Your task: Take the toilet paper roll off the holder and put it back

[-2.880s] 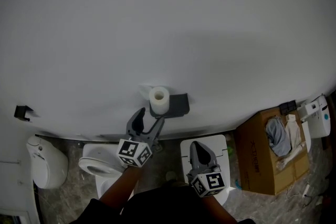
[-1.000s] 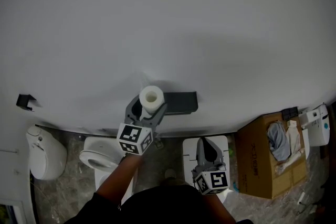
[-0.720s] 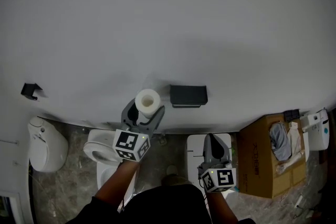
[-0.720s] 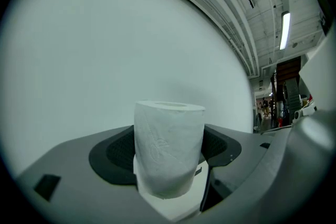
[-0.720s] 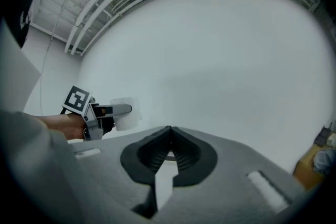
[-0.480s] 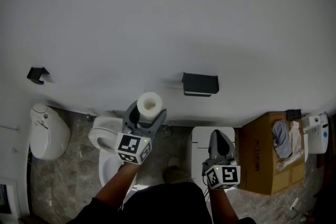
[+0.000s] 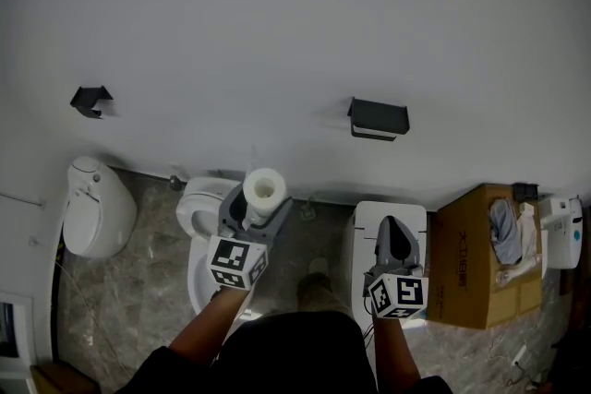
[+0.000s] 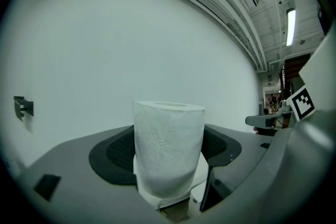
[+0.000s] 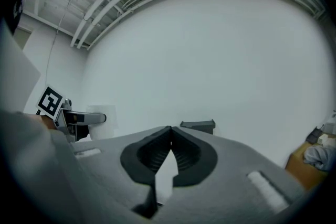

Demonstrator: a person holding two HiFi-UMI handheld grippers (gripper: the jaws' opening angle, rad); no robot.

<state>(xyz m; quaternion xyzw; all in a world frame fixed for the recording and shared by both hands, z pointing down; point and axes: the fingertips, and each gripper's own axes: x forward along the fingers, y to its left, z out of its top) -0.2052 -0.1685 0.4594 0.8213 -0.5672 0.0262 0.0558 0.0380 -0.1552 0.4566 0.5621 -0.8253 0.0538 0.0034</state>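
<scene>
Head view showed both forearms reaching forward from the bottom edge. The left gripper (image 7: 257, 208) was raised over the white toilet (image 7: 198, 209), its jaws spread wide around the toilet paper roll (image 7: 264, 189), which stood upright between them with its hollow core facing up. That roll was well apart from the black wall holder (image 7: 379, 117), a flat rectangular bracket up and to the right. The right gripper (image 7: 393, 226) hovered over a white rectangular lid (image 7: 365, 221), pointing toward the wall. A brown cardboard box (image 7: 466, 268) at the right held crumpled grey cloth (image 7: 505, 232). A small black hook (image 7: 90, 99) sat on the plain white wall, and the floor (image 7: 152, 291) was mottled stone.

Left gripper view showed the soft, faintly embossed roll clamped between the dark ribbed pads (image 8: 116, 153), filling the gap, with a loose sheet hanging at its base.

Right gripper view showed that gripper's jaws closed, their ribbed tips touching with nothing between them. The holder appeared just beyond them on the wall.
</scene>
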